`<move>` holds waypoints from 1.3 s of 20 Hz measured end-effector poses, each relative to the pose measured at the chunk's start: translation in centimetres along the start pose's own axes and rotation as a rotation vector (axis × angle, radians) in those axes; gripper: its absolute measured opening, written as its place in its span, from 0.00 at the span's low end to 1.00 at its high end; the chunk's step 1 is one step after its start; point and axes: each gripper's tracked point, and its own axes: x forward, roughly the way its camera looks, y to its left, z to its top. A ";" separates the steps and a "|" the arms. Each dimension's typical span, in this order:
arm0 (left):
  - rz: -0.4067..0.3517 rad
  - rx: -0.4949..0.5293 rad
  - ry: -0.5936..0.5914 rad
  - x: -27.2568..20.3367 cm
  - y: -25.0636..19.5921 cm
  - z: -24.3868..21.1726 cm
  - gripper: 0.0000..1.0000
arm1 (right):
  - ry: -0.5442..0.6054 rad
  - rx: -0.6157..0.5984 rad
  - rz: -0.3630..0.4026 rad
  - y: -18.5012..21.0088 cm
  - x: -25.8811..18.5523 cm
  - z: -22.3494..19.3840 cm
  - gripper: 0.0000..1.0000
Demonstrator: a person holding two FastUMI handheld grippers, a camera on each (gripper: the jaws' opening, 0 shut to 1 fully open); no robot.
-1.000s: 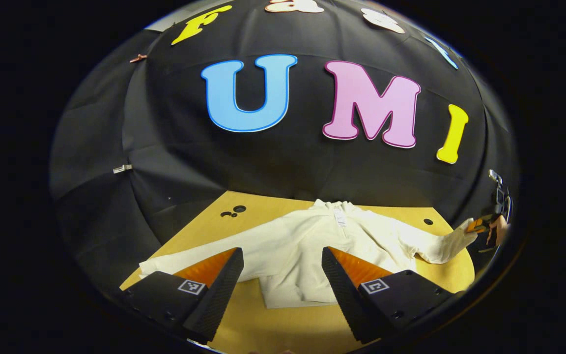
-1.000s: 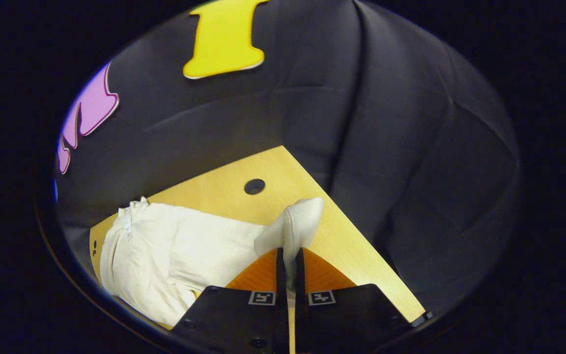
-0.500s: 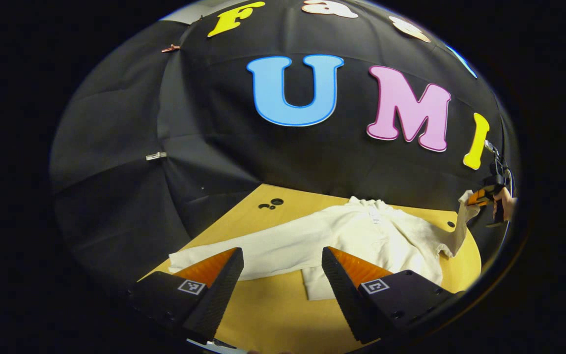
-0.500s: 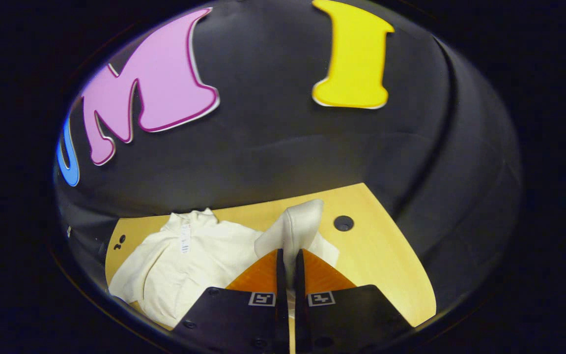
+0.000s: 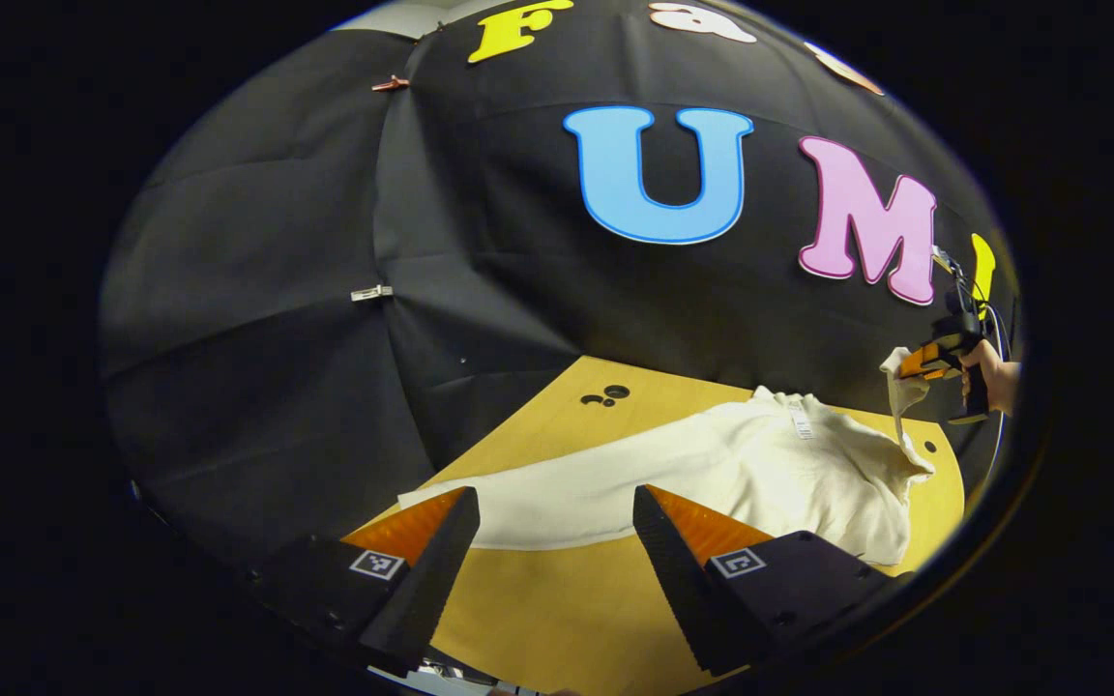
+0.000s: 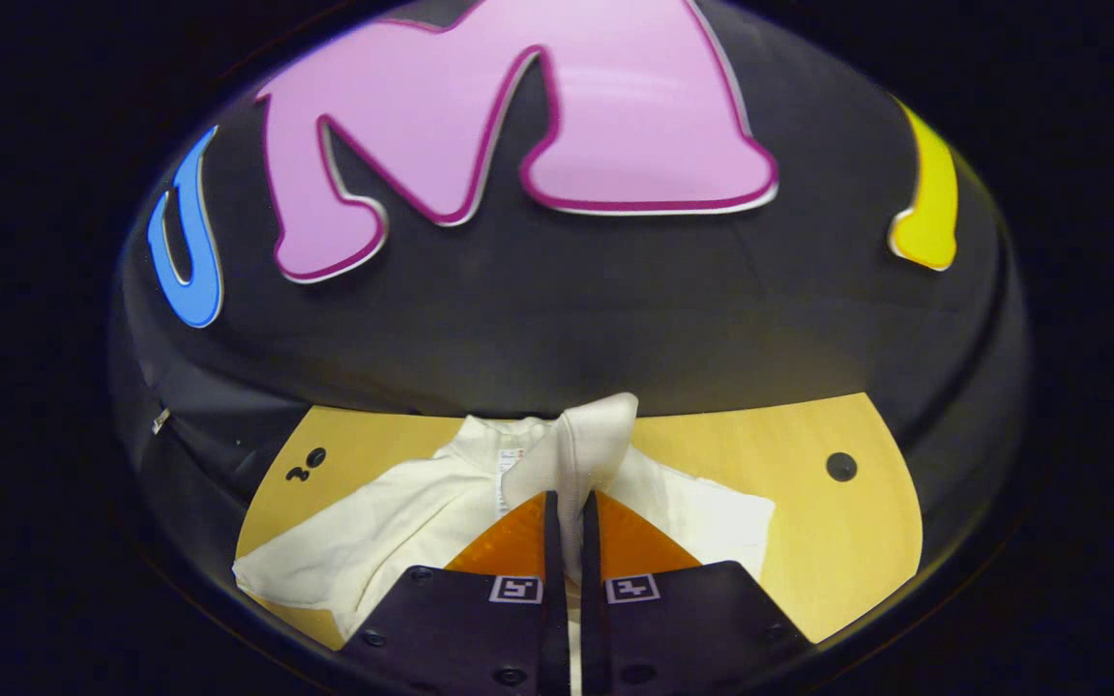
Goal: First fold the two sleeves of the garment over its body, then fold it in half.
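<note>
- Black cloth walls close in the wooden tabletop [image 5: 557, 599] on its far side; in the left gripper view the near part of the wood, in the lower middle of the frame, lies bare.
- Across the tabletop lies the cream garment [image 5: 789, 474], in the lower right of the left gripper view, with one long sleeve [image 5: 557, 493] stretched flat toward the lower centre.
- At the bottom of that view the left gripper [image 5: 555, 541] has its fingers spread wide apart, with nothing between them, above the bare wood just near the flat sleeve.
- At the far right edge of the same view a hand [image 5: 997, 377] holds the right gripper [image 5: 915, 362], which lifts the other sleeve's cuff [image 5: 897, 382] clear of the tabletop.
- In the right gripper view the right gripper [image 6: 567, 522] is pinching that cuff [image 6: 591, 435], fingers pressed together on the fabric, over the garment's body.
- Small round holes [image 5: 605, 394] sit in the tabletop near its far edge, beside the garment.
- A small white label [image 6: 507, 474] at the neck is too small to read.
</note>
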 end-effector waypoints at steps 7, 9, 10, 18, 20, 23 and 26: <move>0.069 -0.002 0.015 1.7 4.6 -1.1 0.99 | 0.050 -0.109 0.166 13.0 4.1 -3.8 0.09; 0.083 -0.022 0.029 2.4 5.6 -1.7 0.99 | 0.070 -0.143 0.202 16.6 5.6 -5.5 0.09; 0.091 -0.031 0.032 2.8 6.0 -1.9 0.99 | 0.077 -0.164 0.220 18.4 6.2 -6.4 0.09; 0.133 -0.070 0.041 4.6 8.2 -3.3 0.99 | 0.136 -0.240 0.336 26.0 8.9 -13.2 0.23; 0.143 -0.063 0.037 5.2 8.9 -3.5 0.99 | 0.140 -0.226 0.336 26.3 8.2 -13.7 0.24; 0.151 -0.073 0.041 6.3 10.3 -3.8 0.99 | 0.118 -0.198 0.335 25.3 5.9 -13.3 0.46; 0.166 -0.094 0.052 7.4 12.1 -4.5 0.99 | 0.051 -0.201 0.290 21.7 2.9 -11.4 1.00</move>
